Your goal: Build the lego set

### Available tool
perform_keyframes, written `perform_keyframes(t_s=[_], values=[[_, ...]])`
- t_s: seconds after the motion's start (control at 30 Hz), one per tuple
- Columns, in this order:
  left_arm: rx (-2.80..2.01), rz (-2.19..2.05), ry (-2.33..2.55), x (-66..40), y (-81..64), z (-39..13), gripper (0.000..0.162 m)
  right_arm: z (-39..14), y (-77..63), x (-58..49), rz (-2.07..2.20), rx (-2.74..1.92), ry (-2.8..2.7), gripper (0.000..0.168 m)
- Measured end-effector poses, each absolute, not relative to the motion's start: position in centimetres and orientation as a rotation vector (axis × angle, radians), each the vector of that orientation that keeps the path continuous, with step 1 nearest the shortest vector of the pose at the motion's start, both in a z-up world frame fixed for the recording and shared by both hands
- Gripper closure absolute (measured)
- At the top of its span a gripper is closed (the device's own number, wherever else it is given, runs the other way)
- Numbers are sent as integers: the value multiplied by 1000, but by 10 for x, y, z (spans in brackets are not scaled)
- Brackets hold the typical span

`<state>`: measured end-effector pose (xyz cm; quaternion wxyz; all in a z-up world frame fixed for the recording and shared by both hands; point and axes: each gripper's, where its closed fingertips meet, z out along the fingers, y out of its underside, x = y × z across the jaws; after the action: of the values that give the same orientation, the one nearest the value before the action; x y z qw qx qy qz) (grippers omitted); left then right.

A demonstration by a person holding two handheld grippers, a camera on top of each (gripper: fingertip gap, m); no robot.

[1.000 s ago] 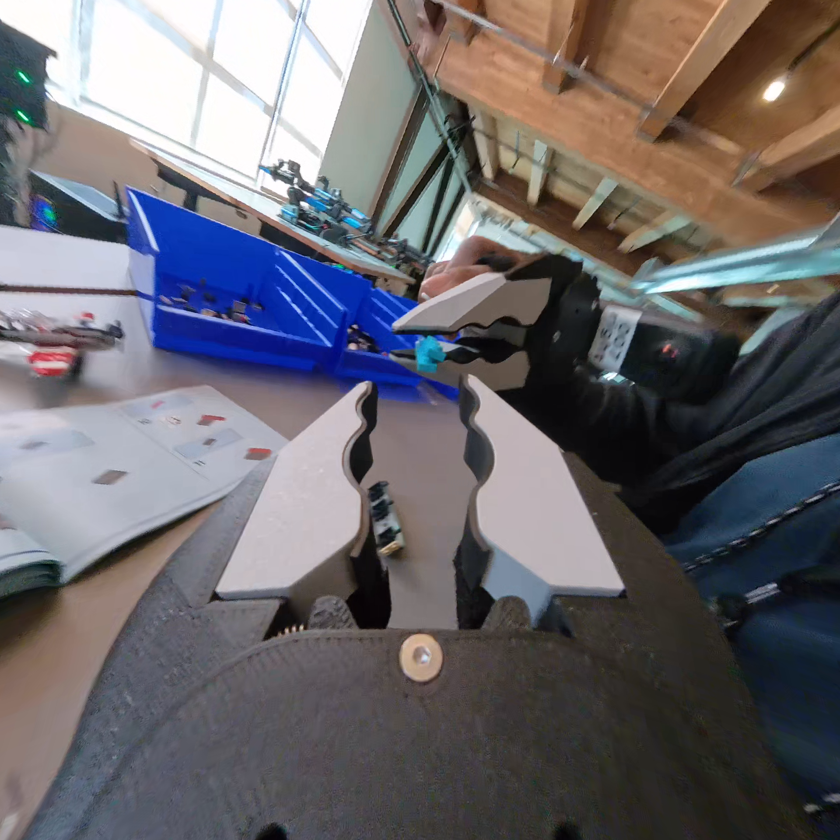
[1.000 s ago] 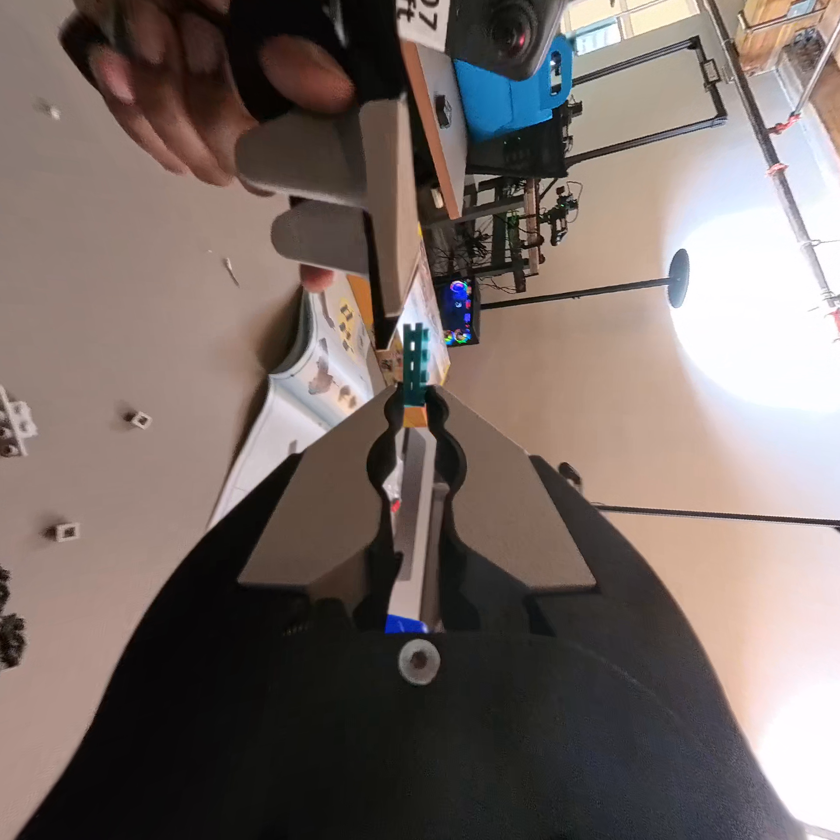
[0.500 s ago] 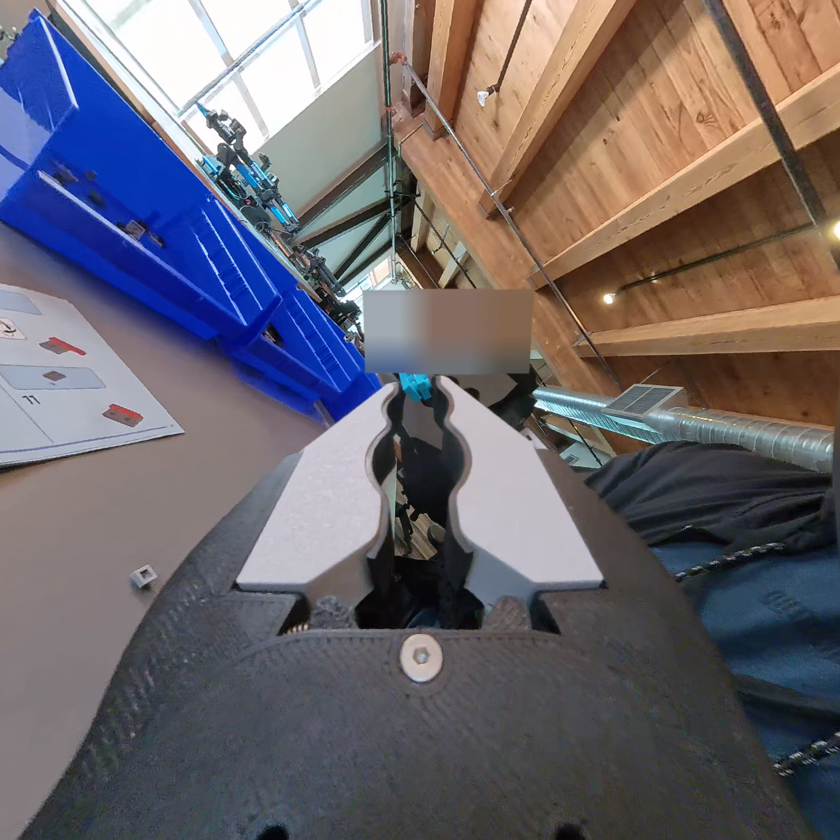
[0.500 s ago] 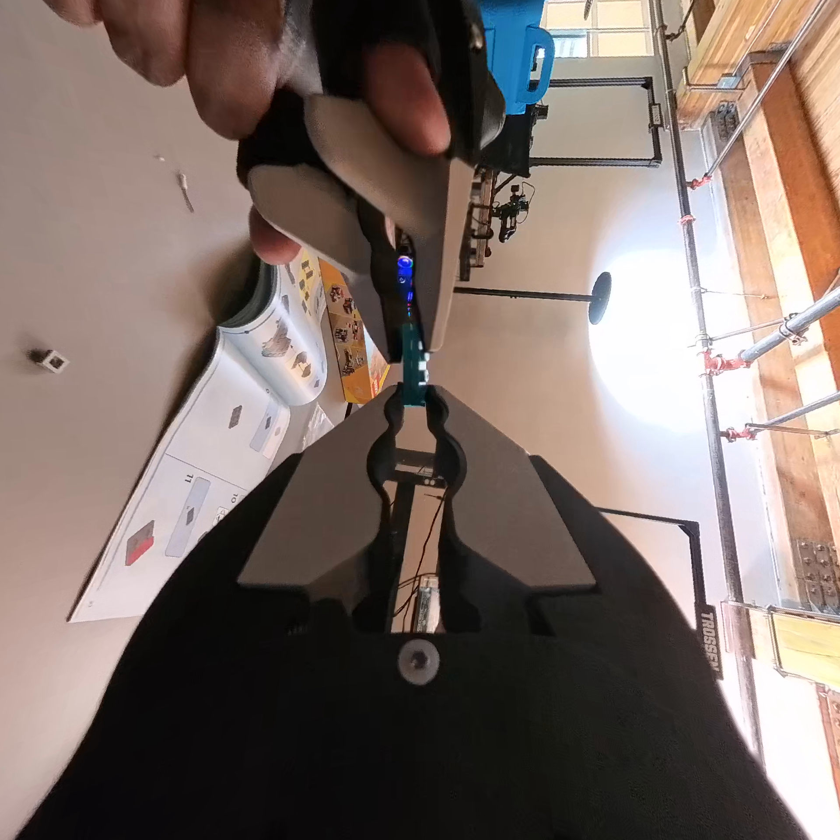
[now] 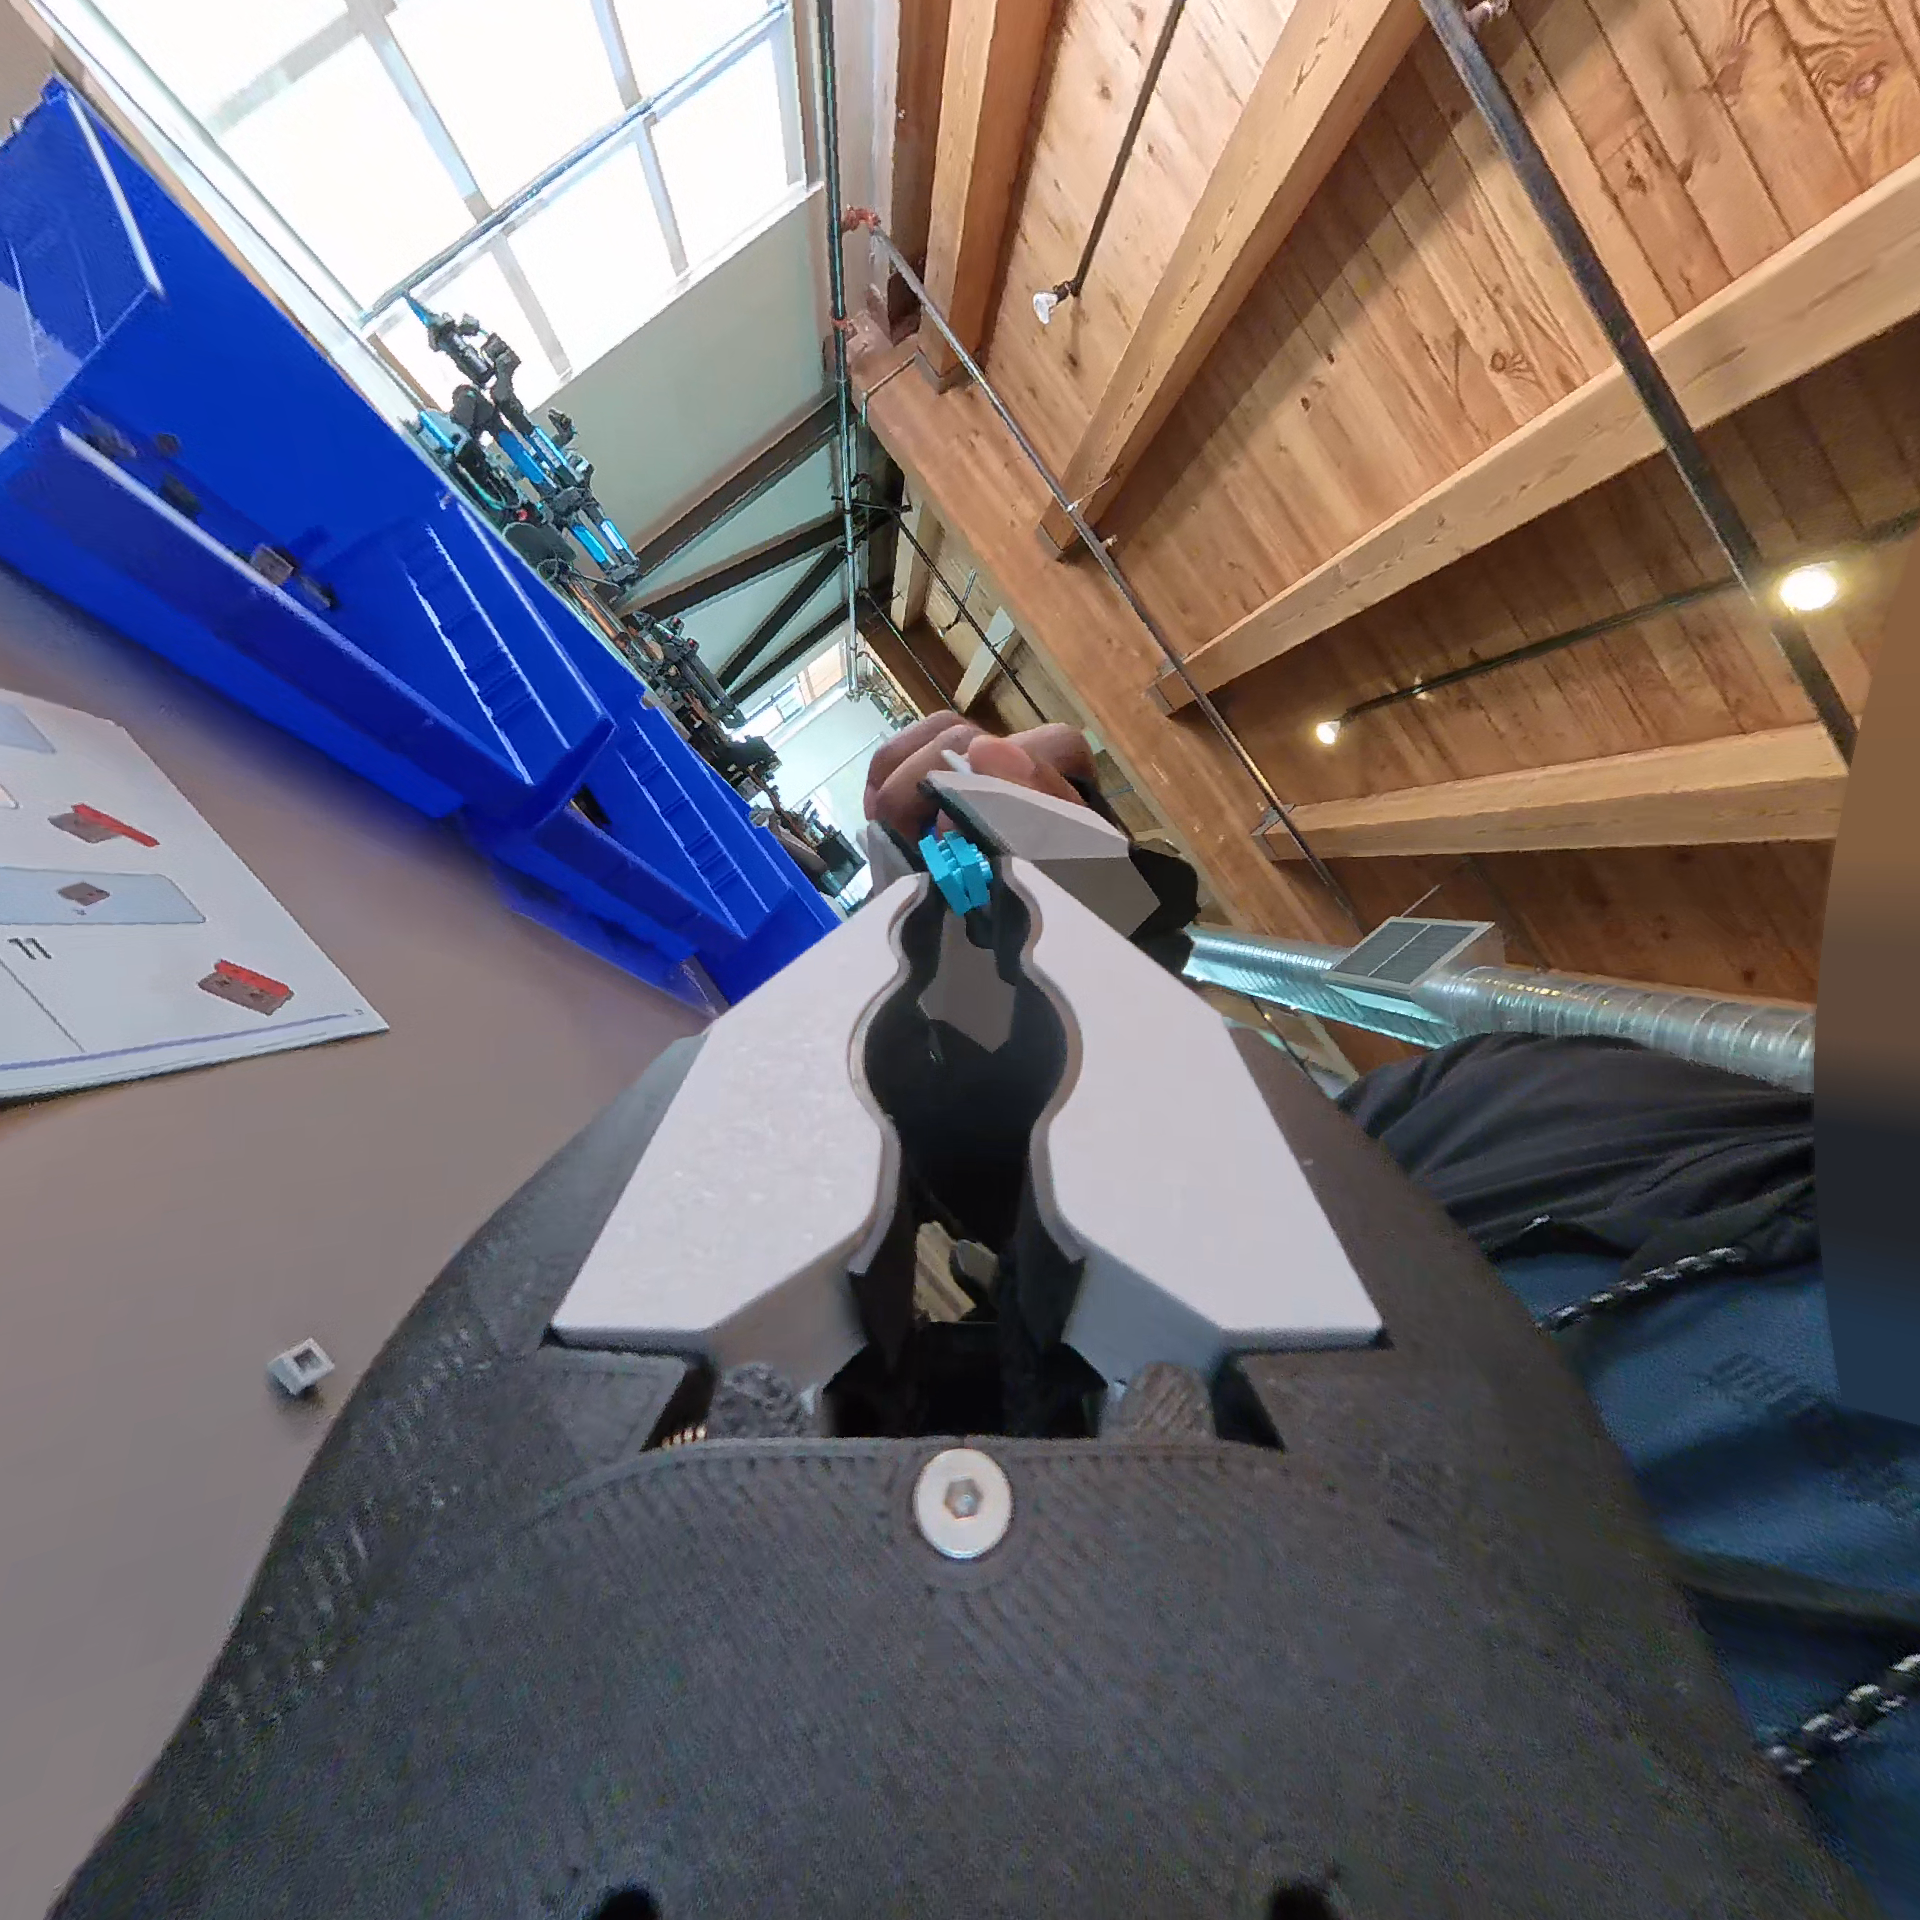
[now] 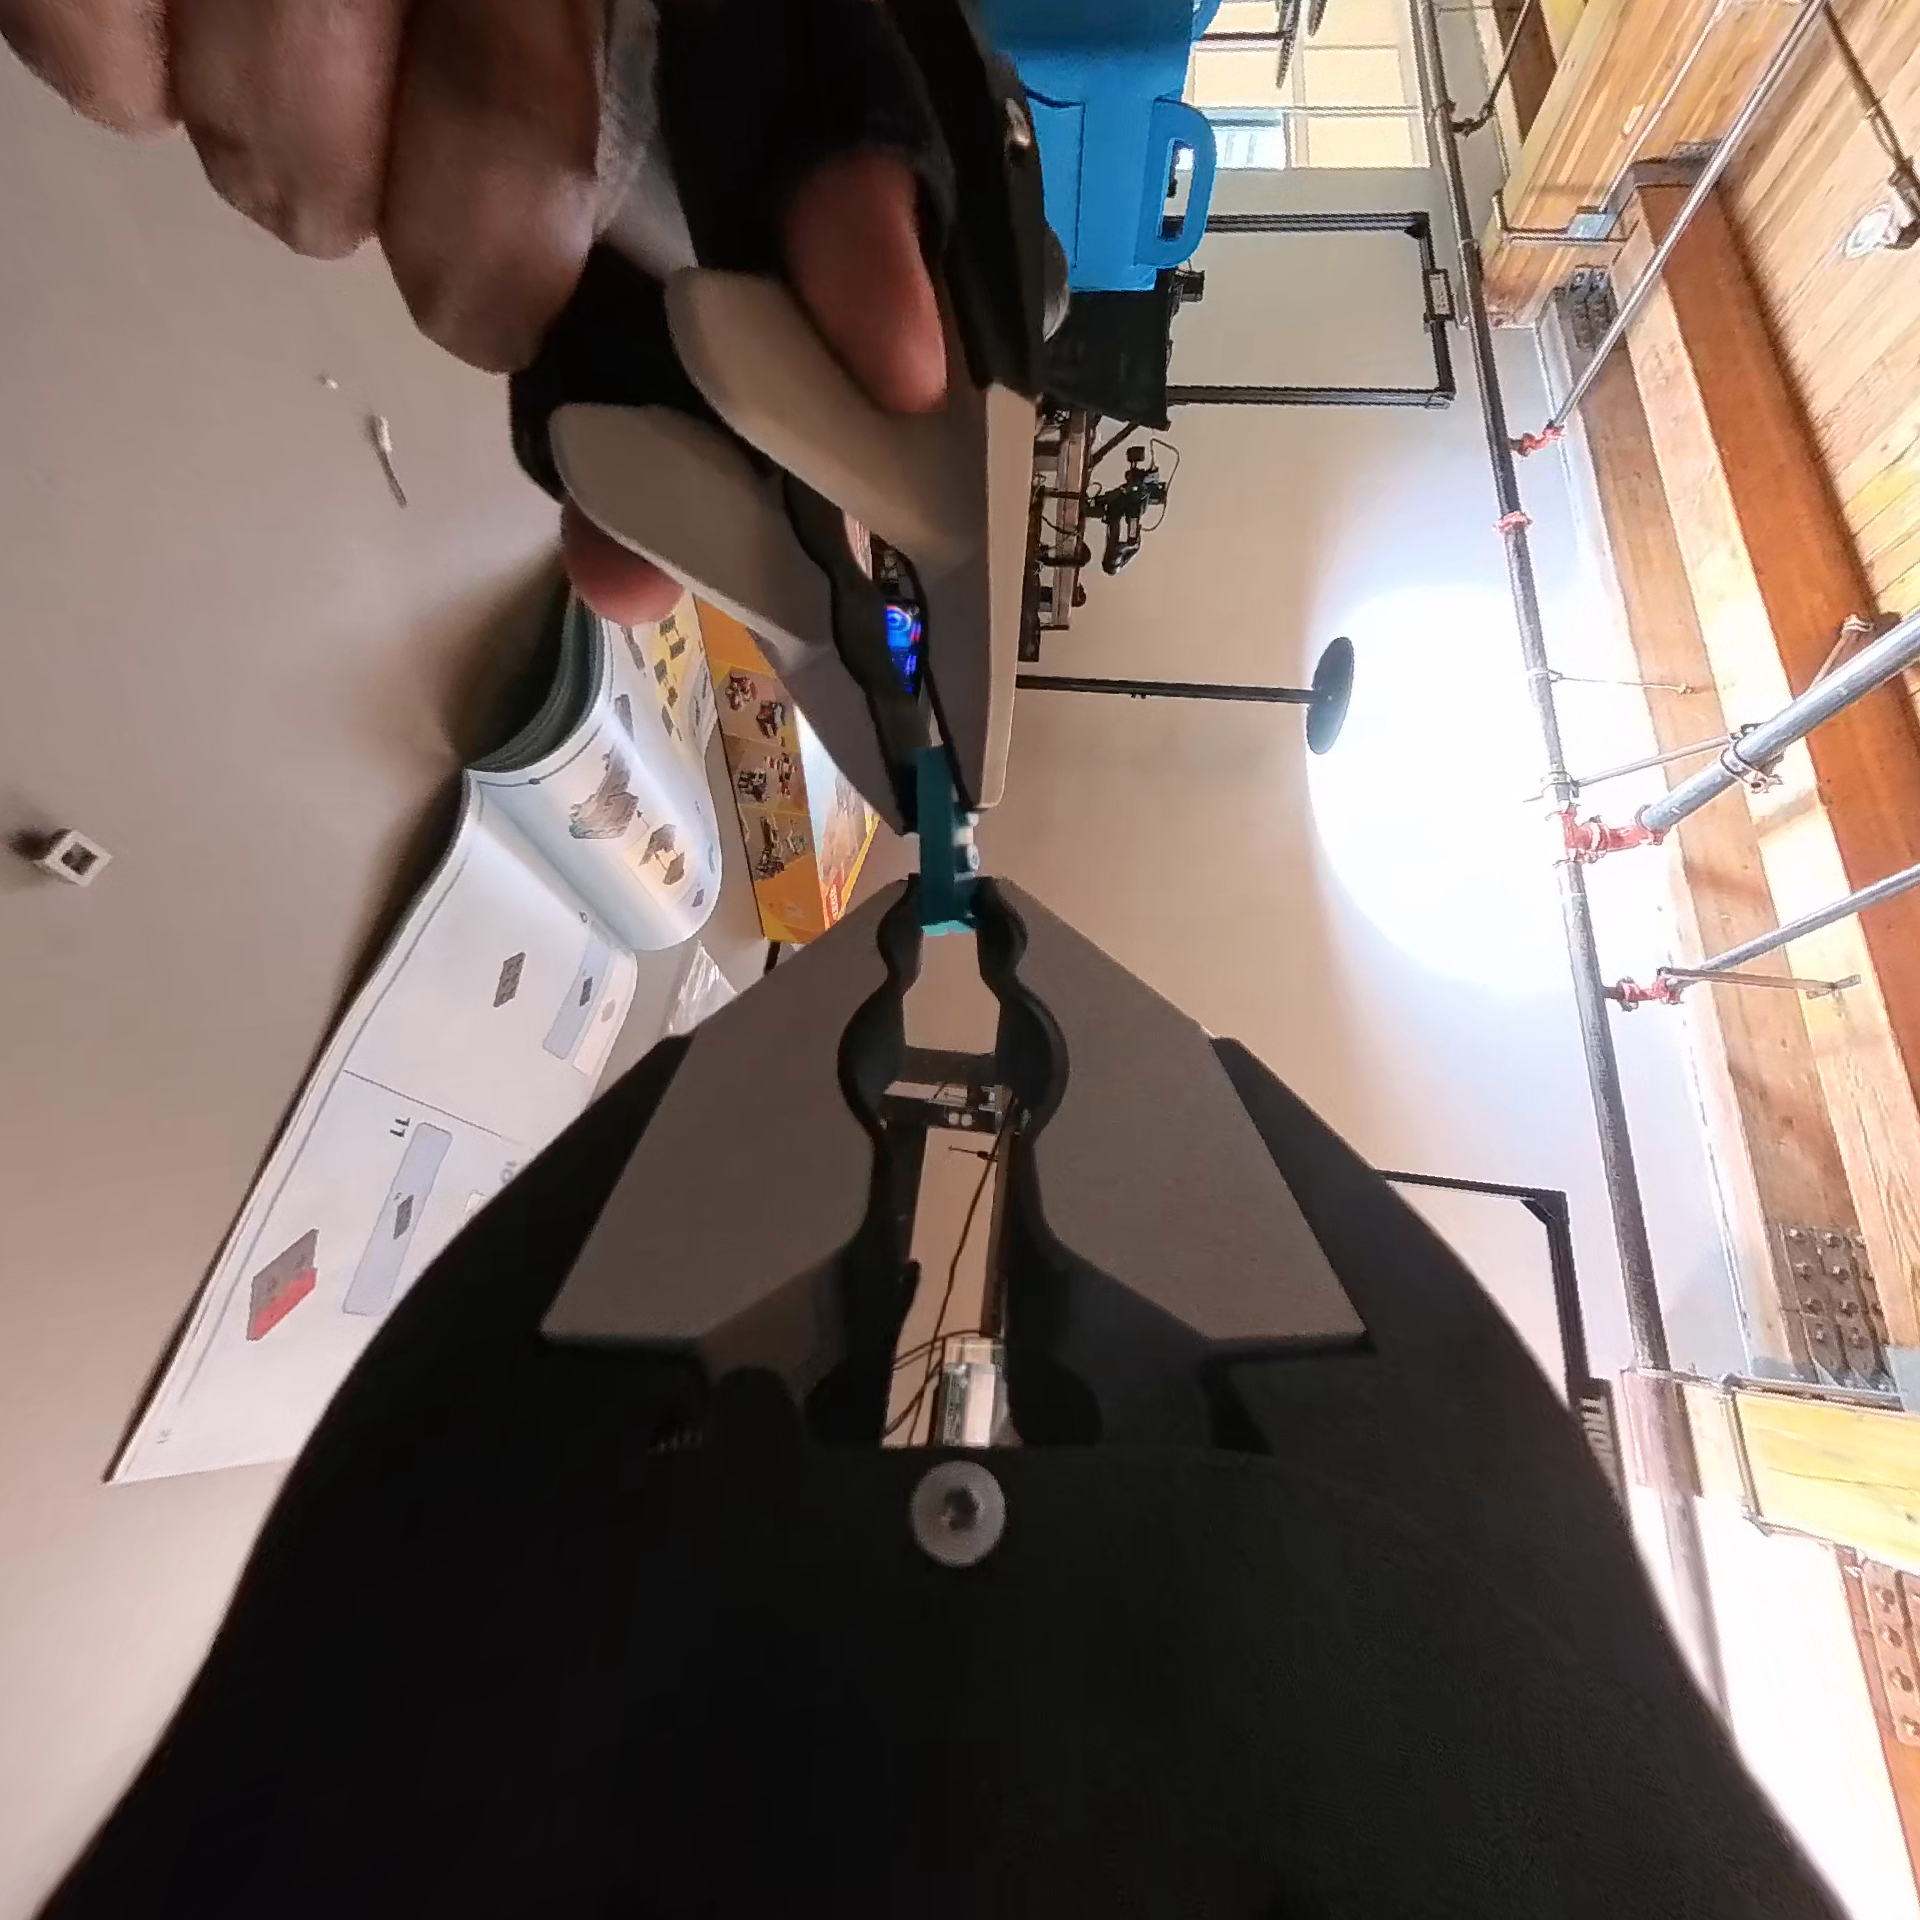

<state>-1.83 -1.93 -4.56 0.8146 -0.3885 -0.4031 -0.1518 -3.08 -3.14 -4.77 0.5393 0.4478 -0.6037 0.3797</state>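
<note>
Matt grey plastic fingers point(image 5: 748, 1143) and a rough, layer-ridged black body are being shown on the left hand-held gripper point(image 5: 961, 899). Glossy turquoise plastic is being shown by the lego piece point(image 5: 954, 871). Smooth paper is being presented by the instruction booklet point(image 6: 582, 821), shiny blue plastic by the bins point(image 5: 312, 623), and a matt brown surface by the bench point(image 5: 208, 1247).

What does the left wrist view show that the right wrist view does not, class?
Only the left: blue bins on the table. Only the right: the left gripper seen from outside, with the hand on it. Both: the teal lego piece pinched by the right gripper and the left one, and the open instruction booklet.
</note>
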Motion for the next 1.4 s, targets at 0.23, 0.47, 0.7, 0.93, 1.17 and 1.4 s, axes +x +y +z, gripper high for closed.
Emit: perform_keyframes(t_s=[0.23,0.47,0.7,0.93,1.17,1.4], values=[[-930,-120,-784,-13,-23,-36,153,-35,-27,-31,1105,922,-1577,152],[-1046,95,-719,-7,-27,-31,153,-30,-8,-24,1707,550,-2081,139],[-1120,167,-612,2,-9,-25,153,-23,-7,-2,2205,272,-2528,138],[-1183,209,-534,10,5,-23,153,-20,-4,9,2349,230,-2668,156],[-1183,186,-508,15,11,-21,153,-15,3,13,2363,292,-2620,157],[-1145,166,-481,20,12,-13,151,-8,4,18,2248,398,-2523,158]])
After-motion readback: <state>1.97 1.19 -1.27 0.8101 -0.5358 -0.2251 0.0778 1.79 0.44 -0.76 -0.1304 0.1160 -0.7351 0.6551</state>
